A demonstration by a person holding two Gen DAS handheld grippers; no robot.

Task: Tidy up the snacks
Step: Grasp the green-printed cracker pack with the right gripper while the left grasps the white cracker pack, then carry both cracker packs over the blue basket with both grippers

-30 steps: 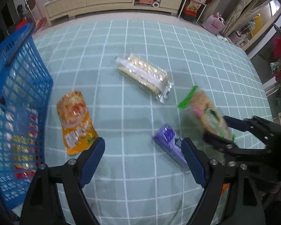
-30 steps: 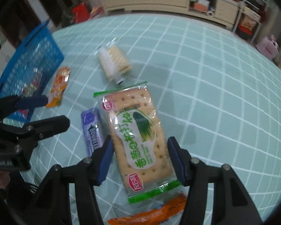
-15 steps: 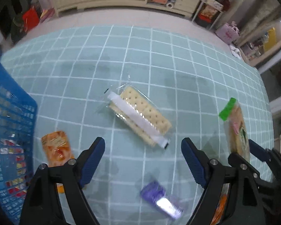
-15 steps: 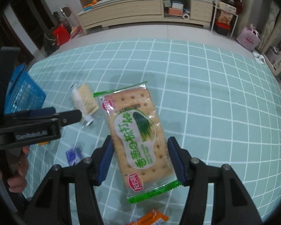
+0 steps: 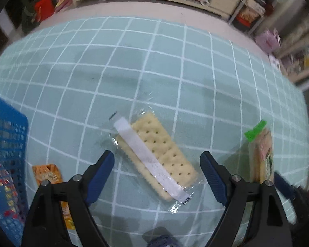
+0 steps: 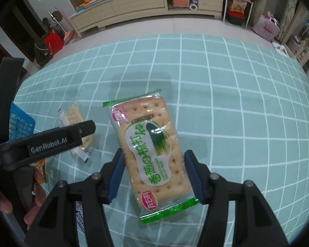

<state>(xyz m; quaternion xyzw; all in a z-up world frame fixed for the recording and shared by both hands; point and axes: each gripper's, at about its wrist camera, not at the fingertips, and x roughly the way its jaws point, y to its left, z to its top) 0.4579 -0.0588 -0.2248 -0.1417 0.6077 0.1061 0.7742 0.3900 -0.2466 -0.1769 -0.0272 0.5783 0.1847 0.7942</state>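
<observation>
My right gripper [image 6: 153,170] is shut on a green-edged cracker packet [image 6: 148,142] and holds it above the teal checked tablecloth [image 6: 237,103]; the packet also shows edge-on in the left wrist view [image 5: 261,154]. My left gripper [image 5: 157,168] is open and empty, hovering over a clear packet of plain crackers [image 5: 154,156] that lies on the cloth between its fingers. That packet also shows in the right wrist view [image 6: 77,123], partly behind the left gripper [image 6: 51,142].
A blue mesh basket [image 5: 6,164] with snacks in it stands at the left. An orange sachet [image 5: 51,183] lies beside it. A purple packet [image 5: 162,241] lies at the bottom edge. Cabinets and shelves [image 6: 154,2] stand beyond the table.
My left gripper has moved forward over the plain cracker packet, still open. My right gripper has lifted the green packet higher off the cloth.
</observation>
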